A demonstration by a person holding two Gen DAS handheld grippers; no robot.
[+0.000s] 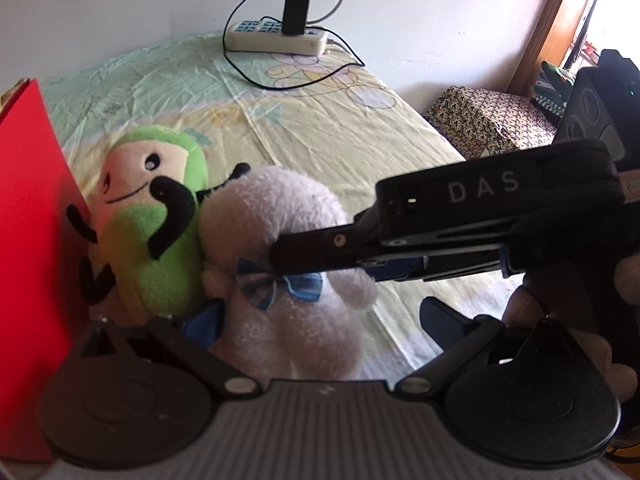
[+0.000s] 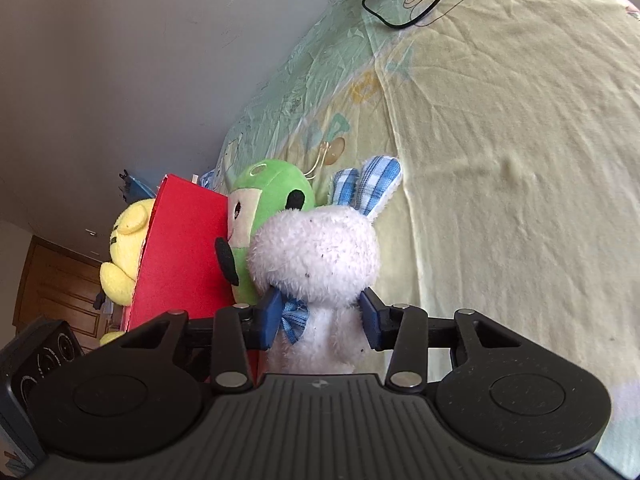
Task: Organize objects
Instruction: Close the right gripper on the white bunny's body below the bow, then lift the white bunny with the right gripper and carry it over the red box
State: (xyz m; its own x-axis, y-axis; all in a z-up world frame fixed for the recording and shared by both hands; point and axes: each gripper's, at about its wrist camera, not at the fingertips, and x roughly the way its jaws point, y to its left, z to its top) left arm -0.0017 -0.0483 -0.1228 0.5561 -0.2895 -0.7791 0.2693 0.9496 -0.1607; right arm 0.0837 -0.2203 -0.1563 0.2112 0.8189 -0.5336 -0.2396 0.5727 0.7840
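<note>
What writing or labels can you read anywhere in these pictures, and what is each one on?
"DAS": white letters on the side of the black right gripper, seen from the left camera.
Bed sheet: cartoon drawings with some yellowish shapes that may be letters, too distorted to read.
Power strip: nothing can be read on it.
Nothing else bears readable text.

Bed (image 1: 340, 128), pale yellow-green cartoon sheet: power strip (image 1: 276, 36) at far end, black cable (image 1: 280, 84) trailing.
</note>
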